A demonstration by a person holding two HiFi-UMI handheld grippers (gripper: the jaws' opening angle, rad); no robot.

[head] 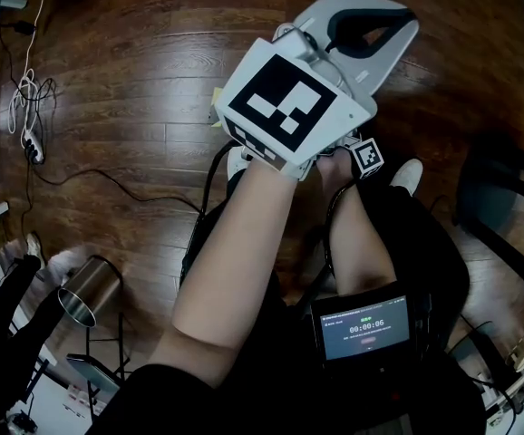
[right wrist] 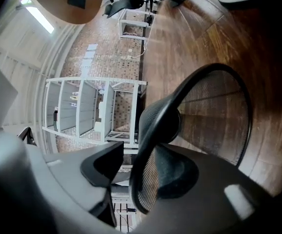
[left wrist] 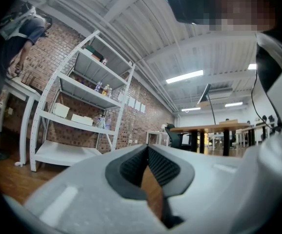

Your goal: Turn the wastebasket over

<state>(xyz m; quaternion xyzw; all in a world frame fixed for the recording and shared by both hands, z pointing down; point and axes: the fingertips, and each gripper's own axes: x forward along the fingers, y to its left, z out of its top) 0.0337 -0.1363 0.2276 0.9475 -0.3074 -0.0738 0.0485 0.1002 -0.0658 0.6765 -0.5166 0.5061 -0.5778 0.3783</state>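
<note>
The wastebasket (right wrist: 214, 116) is black wire mesh. It lies tilted over the wood floor, close in the right gripper view. Its round rim (right wrist: 148, 145) runs between the jaws of my right gripper (right wrist: 141, 167). The rim lies against the right pad (right wrist: 177, 177), with a gap to the left pad, so the jaws stand open. In the head view only the right gripper's marker cube (head: 368, 158) shows, below my left arm, and the basket is mostly hidden. My left gripper (head: 405, 21) is held high with its tips together and nothing between them.
A steel cylinder (head: 90, 290) stands at the lower left. A power strip with cables (head: 32, 145) lies at the left edge. A dark chair (head: 507, 207) is at the right. A screen (head: 366, 327) hangs at the person's chest. White shelves (left wrist: 77, 116) stand against a brick wall.
</note>
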